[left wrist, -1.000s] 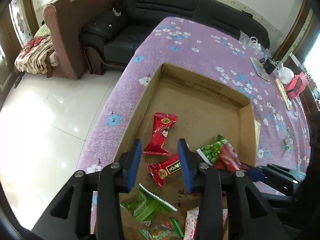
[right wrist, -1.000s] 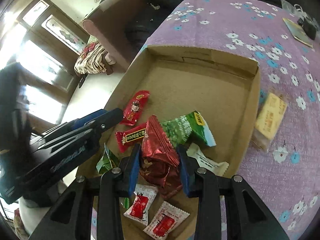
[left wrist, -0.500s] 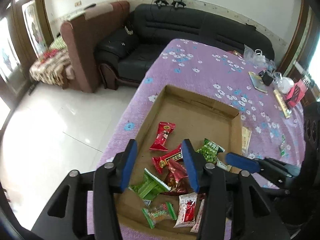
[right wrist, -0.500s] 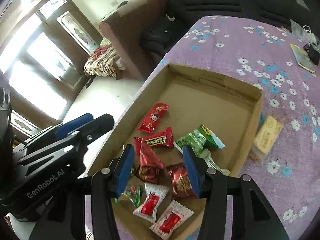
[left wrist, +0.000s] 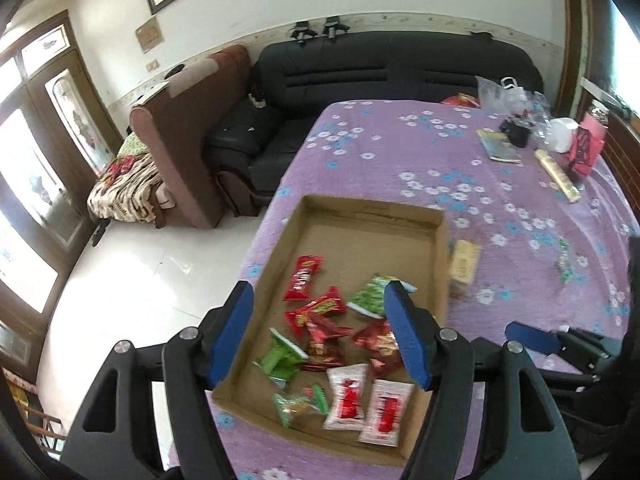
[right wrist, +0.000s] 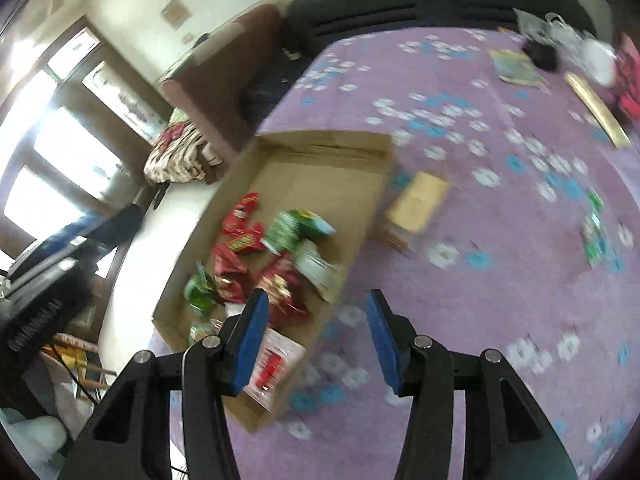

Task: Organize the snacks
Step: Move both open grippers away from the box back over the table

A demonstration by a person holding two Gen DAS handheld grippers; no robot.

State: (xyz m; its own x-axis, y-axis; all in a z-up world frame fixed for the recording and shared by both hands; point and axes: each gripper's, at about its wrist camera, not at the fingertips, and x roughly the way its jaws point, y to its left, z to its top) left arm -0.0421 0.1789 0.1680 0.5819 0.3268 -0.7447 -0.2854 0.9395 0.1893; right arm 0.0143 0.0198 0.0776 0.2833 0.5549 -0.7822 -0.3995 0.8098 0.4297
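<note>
grippers both pitched steeply down over a purple flowered tablecloth [left wrist: 440, 168]. left gripper [left wrist: 320, 332] hanging above the near half of a shallow cardboard tray [left wrist: 360, 210], blue fingers [left wrist: 234, 332] spread and opening wider, gripping nothing; snack packets visible far below through the gap, untouched. right gripper [right wrist: 314, 344] off beyond the tray's right wall, fingers [right wrist: 380, 340] parted to a middling gap, empty, only cloth and the tray's near corner showing between them. seen from the left camera as a blue tip [left wrist: 532, 338] low at the right, beside the tray.

snacks heaped loosely in the near half of the tray: long red packet [left wrist: 303, 278] lying alone toward the far left, second red packet [left wrist: 318, 310] just below it, green-and-white packet [left wrist: 370, 296] to its right, crumpled dark red wrappers [left wrist: 378, 342] in the middle, green packet [left wrist: 280, 360] at the left, two white packets with red print [left wrist: 366, 400] side by side nearest the front wall, small green-red candy [left wrist: 300, 402] left of them. far half of tray bare cardboard.

outside the tray: yellow packet [left wrist: 464, 266] on the cloth just beside the right wall, small green packets [right wrist: 594, 228] well apart to the right. right view blurred, print on wrappers unreadable.
</note>
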